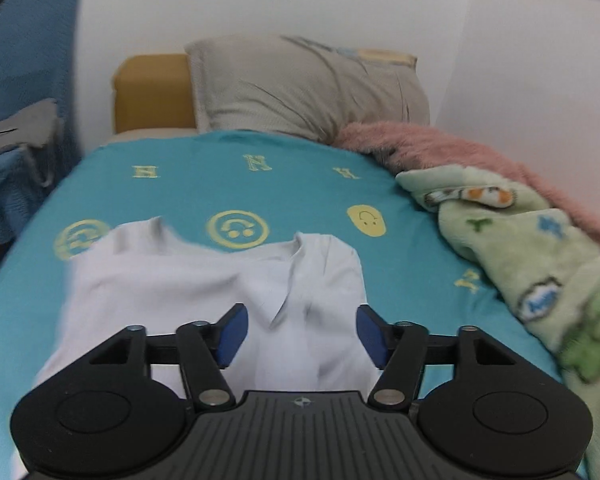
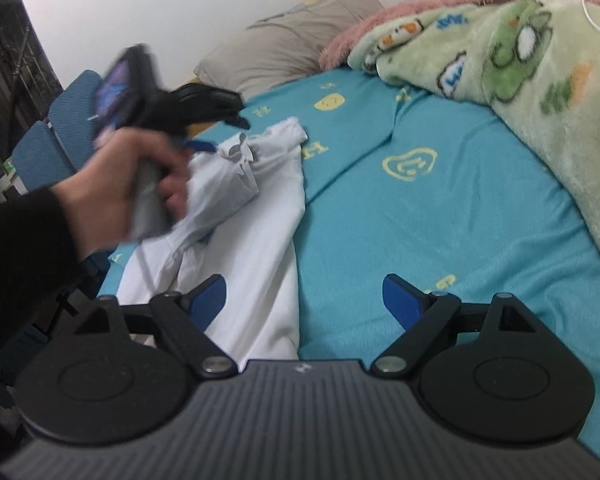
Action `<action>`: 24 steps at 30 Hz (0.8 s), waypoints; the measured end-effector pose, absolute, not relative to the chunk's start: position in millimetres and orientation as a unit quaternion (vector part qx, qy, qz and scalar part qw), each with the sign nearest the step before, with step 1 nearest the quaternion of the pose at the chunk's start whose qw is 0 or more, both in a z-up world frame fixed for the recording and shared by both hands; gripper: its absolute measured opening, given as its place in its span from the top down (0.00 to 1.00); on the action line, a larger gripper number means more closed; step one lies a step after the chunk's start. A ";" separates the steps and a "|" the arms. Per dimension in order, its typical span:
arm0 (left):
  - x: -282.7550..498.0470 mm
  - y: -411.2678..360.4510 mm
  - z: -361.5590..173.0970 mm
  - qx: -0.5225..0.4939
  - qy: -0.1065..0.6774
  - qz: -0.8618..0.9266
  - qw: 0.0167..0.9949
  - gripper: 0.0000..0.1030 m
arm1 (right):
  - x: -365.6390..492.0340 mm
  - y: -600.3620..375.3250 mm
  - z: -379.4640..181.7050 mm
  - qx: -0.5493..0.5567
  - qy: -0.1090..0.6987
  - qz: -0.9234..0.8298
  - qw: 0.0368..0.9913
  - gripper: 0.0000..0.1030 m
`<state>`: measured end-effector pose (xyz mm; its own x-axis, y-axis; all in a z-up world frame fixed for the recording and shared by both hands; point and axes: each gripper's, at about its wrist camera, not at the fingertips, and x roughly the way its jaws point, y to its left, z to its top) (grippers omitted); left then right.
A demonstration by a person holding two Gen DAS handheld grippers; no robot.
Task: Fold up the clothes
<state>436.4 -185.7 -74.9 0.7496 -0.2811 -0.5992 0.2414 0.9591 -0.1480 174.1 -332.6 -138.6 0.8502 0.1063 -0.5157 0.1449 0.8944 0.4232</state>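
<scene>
A white collared shirt lies spread on the teal bedsheet, collar towards the pillow. My left gripper is open and empty, hovering over the shirt near its collar. In the right wrist view the shirt lies at the left, rumpled near the collar. My right gripper is open and empty, its left finger above the shirt's lower edge, its right finger above bare sheet. The left gripper shows there too, held by a hand above the shirt's collar, blurred.
A grey pillow and yellow headboard stand at the far end. A green patterned blanket and pink fluffy blanket lie along the right side by the wall. Blue chairs stand left of the bed.
</scene>
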 end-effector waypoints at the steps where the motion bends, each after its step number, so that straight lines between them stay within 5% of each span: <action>1: 416.6 -175.3 -68.2 -0.032 0.324 -0.140 0.935 0.37 | 172.8 -332.7 -137.3 0.228 0.270 -0.009 0.935 0.16; 9: 251.8 -41.1 -36.2 -0.034 0.409 -0.139 0.901 0.31 | 149.1 -328.6 -116.8 0.203 0.245 -0.003 0.948 0.16; 17: 169.1 114.9 -32.3 -0.132 0.469 -0.129 0.864 0.34 | 108.5 -319.7 -93.2 0.193 0.246 0.012 0.950 0.16; 24: 150.2 134.9 -80.8 -0.040 0.520 -0.235 0.820 0.54 | 91.3 -315.9 -85.1 0.200 0.256 0.007 0.946 0.16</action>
<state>150.2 134.9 -80.8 0.3481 -0.4266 -0.8348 0.3438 0.8865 -0.3097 91.3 -315.9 -85.1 0.8693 0.1155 -0.4806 0.0894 0.9195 0.3827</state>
